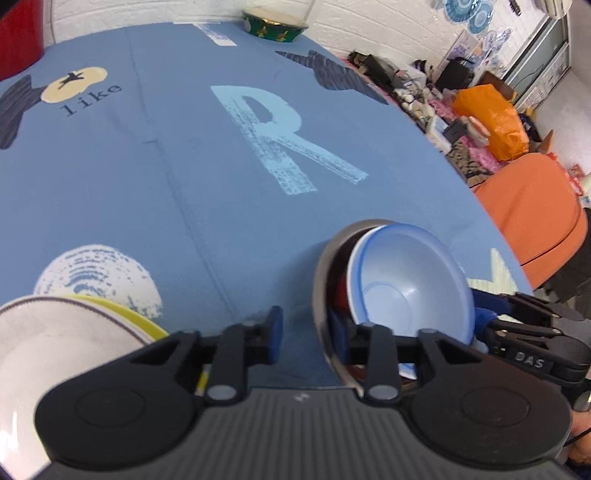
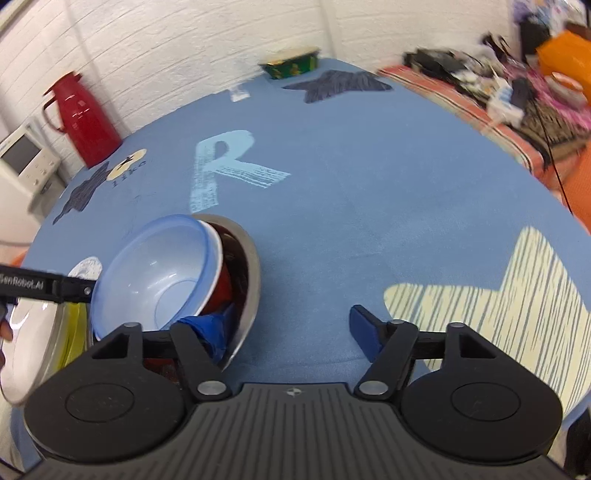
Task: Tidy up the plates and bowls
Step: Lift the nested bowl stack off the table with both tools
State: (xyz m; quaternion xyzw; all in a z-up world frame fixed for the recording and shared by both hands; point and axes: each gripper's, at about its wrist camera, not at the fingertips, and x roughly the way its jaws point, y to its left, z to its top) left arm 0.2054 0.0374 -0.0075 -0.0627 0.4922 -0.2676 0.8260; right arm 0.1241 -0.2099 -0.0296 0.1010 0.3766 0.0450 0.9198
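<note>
A steel bowl (image 1: pixel 319 280) stands near the table's front edge. It holds a red bowl (image 1: pixel 340 291) and a light blue plastic bowl (image 1: pixel 410 280), which sits tilted. My left gripper (image 1: pixel 306 332) straddles the steel rim on its left side, one pad inside and the other outside with a gap. My right gripper (image 2: pixel 290 332) straddles the steel bowl (image 2: pixel 251 273) on the opposite side. Its left pad is inside, by the red bowl (image 2: pixel 221 288) and blue bowl (image 2: pixel 159 269). Its right pad stands well clear. A white plate (image 1: pixel 55 332) lies on a yellow plate (image 1: pixel 125 310) at the left.
A green patterned bowl (image 1: pixel 275 24) sits at the far edge of the blue printed tablecloth (image 1: pixel 184 166). A red thermos (image 2: pixel 81 114) stands at the back left. An orange chair (image 1: pixel 535 206) and a cluttered side table (image 2: pixel 517 96) are to the right.
</note>
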